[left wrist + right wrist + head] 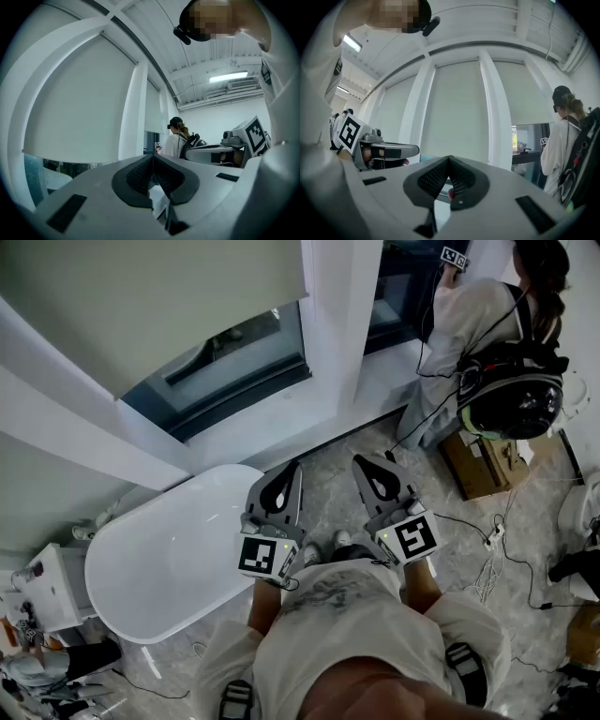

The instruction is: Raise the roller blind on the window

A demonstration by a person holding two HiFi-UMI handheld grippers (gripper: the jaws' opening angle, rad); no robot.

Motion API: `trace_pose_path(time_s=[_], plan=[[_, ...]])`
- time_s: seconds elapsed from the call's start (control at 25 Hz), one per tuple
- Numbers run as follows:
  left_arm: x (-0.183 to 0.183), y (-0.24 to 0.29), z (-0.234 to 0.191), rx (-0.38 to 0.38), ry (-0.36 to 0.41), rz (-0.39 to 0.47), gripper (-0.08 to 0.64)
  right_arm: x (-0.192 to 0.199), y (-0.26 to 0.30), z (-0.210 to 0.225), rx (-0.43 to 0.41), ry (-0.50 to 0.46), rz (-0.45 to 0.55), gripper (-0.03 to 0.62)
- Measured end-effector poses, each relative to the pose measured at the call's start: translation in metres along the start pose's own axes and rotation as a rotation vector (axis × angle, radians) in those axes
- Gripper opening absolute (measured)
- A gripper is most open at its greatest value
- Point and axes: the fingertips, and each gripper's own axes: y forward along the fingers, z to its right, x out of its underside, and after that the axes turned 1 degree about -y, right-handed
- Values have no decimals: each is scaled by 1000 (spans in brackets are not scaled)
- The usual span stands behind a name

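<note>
The pale roller blind [141,296] hangs over the upper part of the window at the top left, with dark glass [225,362] showing under its lower edge. It fills the left gripper view as a broad blind [79,108] and stands straight ahead in the right gripper view as a panel [457,108]. My left gripper [291,467] and right gripper [362,461] are held side by side close to my body, short of the sill, both pointing at the window. Each is shut with nothing between its pads. No pull cord shows.
A white bathtub [159,559] stands below the window on my left. A white window post [337,306] rises ahead. Another person [478,315] with a backpack works at the right-hand window. A cardboard box [478,465] and cables [497,549] lie on the marble floor.
</note>
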Motion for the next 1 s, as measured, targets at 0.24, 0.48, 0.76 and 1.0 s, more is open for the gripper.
trace_pose_path(time_s=[0.24,0.48,0.76,1.0], plan=[[3,26,13,-23,1,3,11,-1,0,26,-26,19,42,61],[3,42,27,-55,22,0,11,3,1,41,-73,10,43,61],[6,58,19,-99,28,-19,11,-1,13,59,-89,10,85,61],[14,70,6,-103,23,-17,11,7,29,67,-87,-3,71,61]])
